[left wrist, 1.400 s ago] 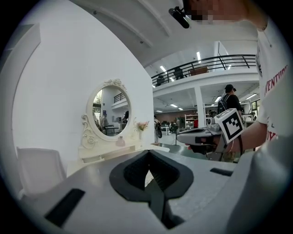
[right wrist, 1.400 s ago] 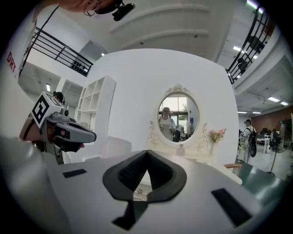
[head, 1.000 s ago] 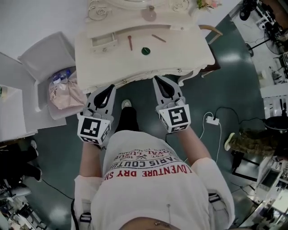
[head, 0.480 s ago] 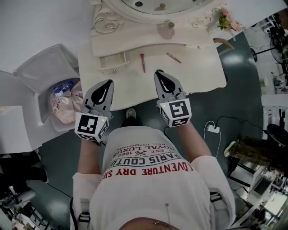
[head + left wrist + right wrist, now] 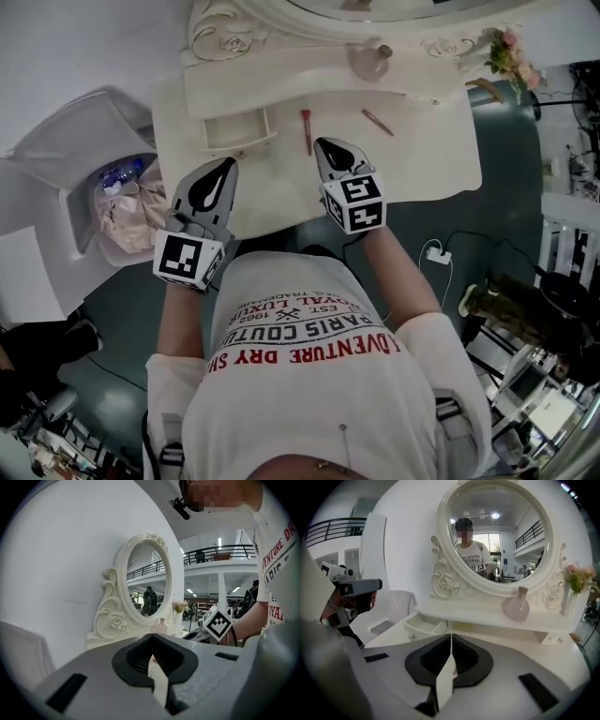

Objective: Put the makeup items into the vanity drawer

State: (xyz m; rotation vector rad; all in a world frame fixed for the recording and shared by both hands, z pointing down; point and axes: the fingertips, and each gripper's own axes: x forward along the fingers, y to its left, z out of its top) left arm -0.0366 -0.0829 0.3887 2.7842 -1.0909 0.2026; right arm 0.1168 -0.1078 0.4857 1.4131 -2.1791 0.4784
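In the head view both grippers have advanced from the vanity's edge to over its top (image 5: 422, 164). The left gripper (image 5: 226, 169) is near the open drawer (image 5: 234, 131) and the right gripper (image 5: 325, 144) just beside the red lipstick (image 5: 307, 131), so I judge a first pick is within reach. The left gripper view shows jaws clenched on nothing, aimed almost level at the mirror (image 5: 146, 581). The right gripper view shows jaws pressed together, empty, tipped downward.
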